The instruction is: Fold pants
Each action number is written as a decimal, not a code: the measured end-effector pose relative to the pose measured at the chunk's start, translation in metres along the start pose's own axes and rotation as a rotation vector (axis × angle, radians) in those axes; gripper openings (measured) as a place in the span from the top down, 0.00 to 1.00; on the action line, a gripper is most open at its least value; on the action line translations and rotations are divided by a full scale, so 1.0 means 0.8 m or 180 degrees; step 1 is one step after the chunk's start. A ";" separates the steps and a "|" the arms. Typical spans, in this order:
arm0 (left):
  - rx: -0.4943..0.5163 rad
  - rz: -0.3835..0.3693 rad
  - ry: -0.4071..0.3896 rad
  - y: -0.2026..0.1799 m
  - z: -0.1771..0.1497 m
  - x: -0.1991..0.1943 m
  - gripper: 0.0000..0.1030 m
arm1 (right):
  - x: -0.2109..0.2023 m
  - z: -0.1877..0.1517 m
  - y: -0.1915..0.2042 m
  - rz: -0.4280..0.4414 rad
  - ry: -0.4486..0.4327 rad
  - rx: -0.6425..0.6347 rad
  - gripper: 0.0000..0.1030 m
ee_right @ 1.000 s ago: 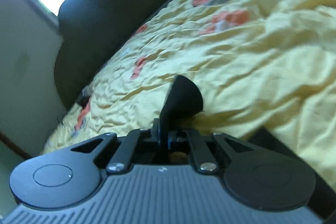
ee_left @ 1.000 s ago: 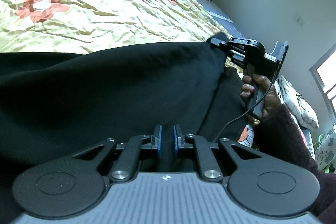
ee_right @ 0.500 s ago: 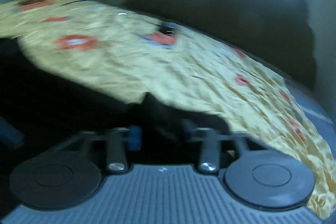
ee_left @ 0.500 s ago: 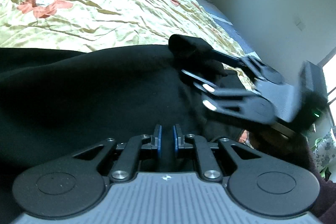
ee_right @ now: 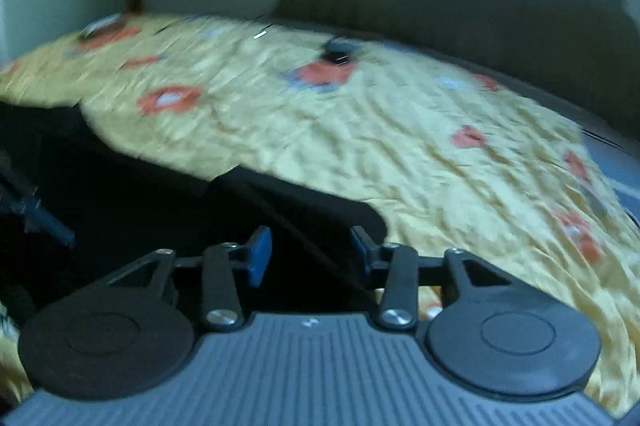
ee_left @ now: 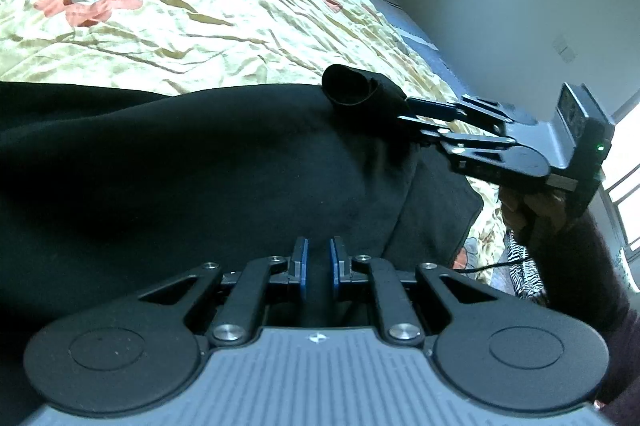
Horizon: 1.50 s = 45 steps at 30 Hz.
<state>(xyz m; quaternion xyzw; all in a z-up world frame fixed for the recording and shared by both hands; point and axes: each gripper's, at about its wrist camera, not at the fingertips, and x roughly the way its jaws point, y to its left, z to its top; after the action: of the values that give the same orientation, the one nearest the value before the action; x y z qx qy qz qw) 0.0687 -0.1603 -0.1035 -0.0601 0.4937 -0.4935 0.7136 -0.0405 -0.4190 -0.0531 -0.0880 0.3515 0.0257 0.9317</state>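
Holding the pants (ee_left: 192, 162) across the bed (ee_left: 200, 18), I have one dark layer draped over another, with the yellow flowered cover bare beyond it toward the headboard. My left tongs (ee_left: 318, 268) sit low over the near part of the cloth; the blue pads stand close together with dark fabric showing in the narrow gap, so I judge them pinched on an edge of the pants, though black on black makes that hard to confirm. That grip looks meant to anchor the near side while the other end is carried over.

My right tongs (ee_left: 394, 110) reach in from the bed's right side. In the left view their tips disappear into a bunched roll of cloth at the far edge of the fold, as if gripping it. Yet in their own blurred view the right tongs (ee_right: 310, 250) have their jaws spread wide, the fabric lying slack between and under them, so I take them as open, the corner set down.

The fold looks mostly laid; the lower layer pokes out at the right, so the edges likely need squaring.
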 end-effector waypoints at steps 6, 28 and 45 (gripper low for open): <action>0.0002 -0.0002 0.0004 0.000 0.000 0.000 0.88 | 0.047 0.025 0.024 0.0055 0.0283 -0.0679 0.70; 0.0092 -0.0049 -0.0127 -0.023 -0.005 -0.039 0.88 | -0.165 -0.032 -0.081 -0.1296 -0.1070 0.2245 0.95; 0.0099 -0.0297 0.0370 -0.037 -0.040 -0.029 0.88 | -0.139 -0.210 -0.103 -0.1009 -0.0701 0.3913 0.95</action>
<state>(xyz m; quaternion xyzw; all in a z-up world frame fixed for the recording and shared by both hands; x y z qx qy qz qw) 0.0249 -0.1451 -0.0877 -0.0432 0.5232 -0.5365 0.6607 -0.2241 -0.5292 -0.0913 0.4141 0.1872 -0.3094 0.8353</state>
